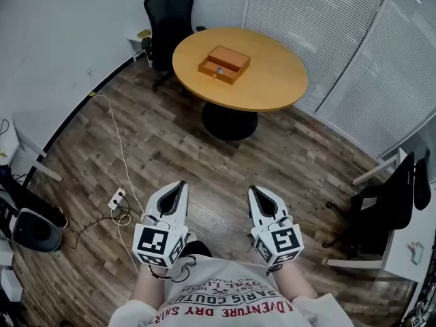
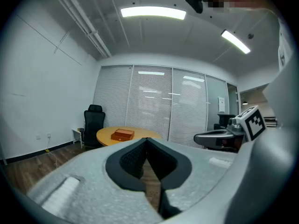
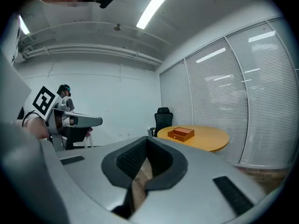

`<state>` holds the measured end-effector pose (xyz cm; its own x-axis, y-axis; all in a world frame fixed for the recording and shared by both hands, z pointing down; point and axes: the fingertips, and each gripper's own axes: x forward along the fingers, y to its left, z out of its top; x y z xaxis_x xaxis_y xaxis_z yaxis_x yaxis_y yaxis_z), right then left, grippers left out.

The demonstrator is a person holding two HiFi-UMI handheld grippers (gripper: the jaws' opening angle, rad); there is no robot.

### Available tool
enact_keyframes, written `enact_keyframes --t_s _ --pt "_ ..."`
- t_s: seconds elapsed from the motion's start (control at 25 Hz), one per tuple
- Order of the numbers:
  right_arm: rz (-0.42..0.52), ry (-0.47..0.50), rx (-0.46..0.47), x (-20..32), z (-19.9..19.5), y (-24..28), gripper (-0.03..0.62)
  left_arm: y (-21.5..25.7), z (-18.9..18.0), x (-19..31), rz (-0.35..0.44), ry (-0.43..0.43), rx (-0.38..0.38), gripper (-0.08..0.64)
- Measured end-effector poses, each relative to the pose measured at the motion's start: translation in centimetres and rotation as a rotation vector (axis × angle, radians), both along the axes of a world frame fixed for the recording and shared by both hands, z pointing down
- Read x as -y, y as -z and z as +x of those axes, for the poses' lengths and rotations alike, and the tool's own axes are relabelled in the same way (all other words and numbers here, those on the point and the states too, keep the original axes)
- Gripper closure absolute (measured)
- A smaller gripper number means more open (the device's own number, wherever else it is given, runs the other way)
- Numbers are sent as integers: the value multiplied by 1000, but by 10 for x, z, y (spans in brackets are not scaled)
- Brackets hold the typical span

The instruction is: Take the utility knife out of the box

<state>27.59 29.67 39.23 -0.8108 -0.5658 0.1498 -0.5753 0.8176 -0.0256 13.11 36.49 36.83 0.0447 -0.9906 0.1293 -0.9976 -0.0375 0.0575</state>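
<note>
Approach step, nothing grasped yet. The 2 tongs, left gripper (image 1: 180,184) and right gripper (image 1: 253,190), are pressed together and empty, well apart from the table (image 1: 279,80). Box (image 1: 224,64) sits near the table's centre, slightly toward its left edge. Utility knife too small to confirm. Next move likely calls for reaching the table and spreading the jaws.

The box (image 1: 225,63) is a flat, orange-brown rectangular case lying level on the round wooden desk (image 1: 276,80), on the left half of the top in the head view and clear of the rim. It shows two tiers: a raised upper part and a lower part that juts out as a step toward the near-left side. A small pale thing (image 1: 219,70) sits on that lower step; it is too small to tell whether it is the utility knife.
</note>
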Motion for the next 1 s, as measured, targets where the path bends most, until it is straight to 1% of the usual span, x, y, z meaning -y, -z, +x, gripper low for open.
enact_keyframes --t_s 0.16,0.28,0.36,0.48,0.6,0.72,0.84,1.0 --pt "-3 -17 -23 23 -51 7 584 6 -53 25 -5 -32 9 566" --pt "2 -53 -58 39 -87 10 584 10 -93 37 -15 -67 -12 566" --pt "-5 -80 -77 45 -105 8 584 12 -116 39 -12 -76 -18 566" --pt "-33 -97 -78 53 -132 3 584 11 -150 46 -16 -59 -16 566" --pt "-56 -72 -80 59 -160 -2 584 1 -177 53 -40 -37 -52 566" --pt "-52 -47 -99 70 -180 -8 584 -9 -194 60 -53 -21 -82 566" --pt "-56 -34 -85 92 -199 -9 583 -13 -212 75 -58 1 -76 566" --pt "-49 10 -70 131 -225 -10 584 -10 -241 103 -53 63 -54 566"
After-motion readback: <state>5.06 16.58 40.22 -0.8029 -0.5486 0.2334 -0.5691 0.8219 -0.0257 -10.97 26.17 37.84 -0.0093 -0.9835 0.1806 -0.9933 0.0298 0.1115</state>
